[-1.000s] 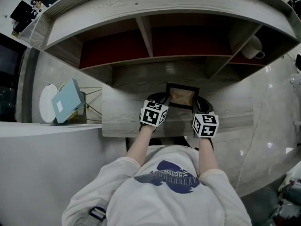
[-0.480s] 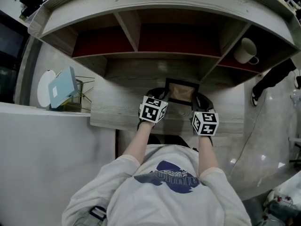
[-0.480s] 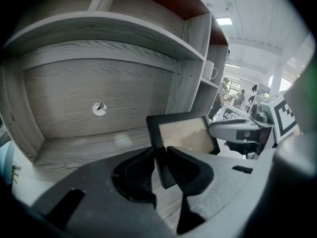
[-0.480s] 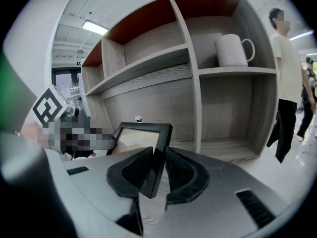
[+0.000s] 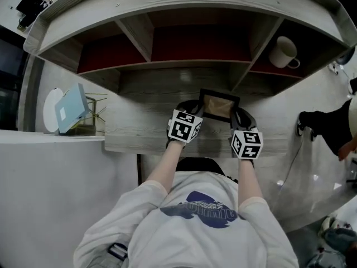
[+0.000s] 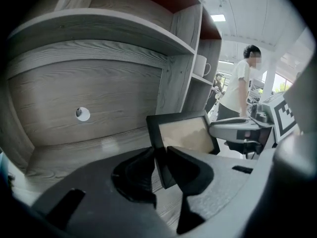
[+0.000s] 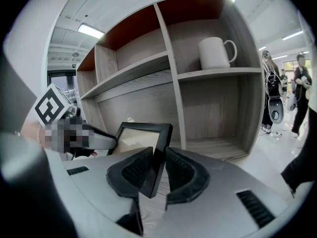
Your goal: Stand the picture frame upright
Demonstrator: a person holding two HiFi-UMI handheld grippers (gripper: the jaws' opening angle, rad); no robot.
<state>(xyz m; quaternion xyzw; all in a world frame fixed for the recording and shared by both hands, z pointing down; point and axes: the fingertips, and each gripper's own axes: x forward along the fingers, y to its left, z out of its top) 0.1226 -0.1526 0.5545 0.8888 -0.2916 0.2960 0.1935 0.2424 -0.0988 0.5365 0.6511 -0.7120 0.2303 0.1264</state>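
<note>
Since a second ago the frame (image 5: 219, 105) has been carried rightward along the desk (image 5: 139, 133). It now sits close in front of the shelf unit's (image 5: 184, 4) right-hand upright rather than under the middle of the bay. Both claws hold it as they did before. A person (image 5: 323, 127) who was out of shot then now shows at the far right.

Well left of the frame, at the desk's end, a white plate (image 5: 51, 110) stands with a blue box (image 5: 71, 108) leaning against it. The left gripper (image 5: 192, 109) is clenched on the frame's left edge; its own view shows the black moulding pinched between the pads of the left gripper (image 6: 159, 155). The frame (image 6: 185, 135) is tilted back, its pale picture facing up toward the holder. Whether its lower edge touches the desk I cannot tell. The right gripper (image 5: 239, 116) is clamped on the frame's right edge, and that gripper's view shows the frame (image 7: 136, 135) edge-on between the jaws of the right gripper (image 7: 158, 155).

Just behind the frame are the unit's back panel and that upright, with the lowest shelf board overhanging. Up and right of the frame, a white mug (image 5: 280, 52) stands in the right-hand compartment. The person is on the floor beyond the desk's right end.
</note>
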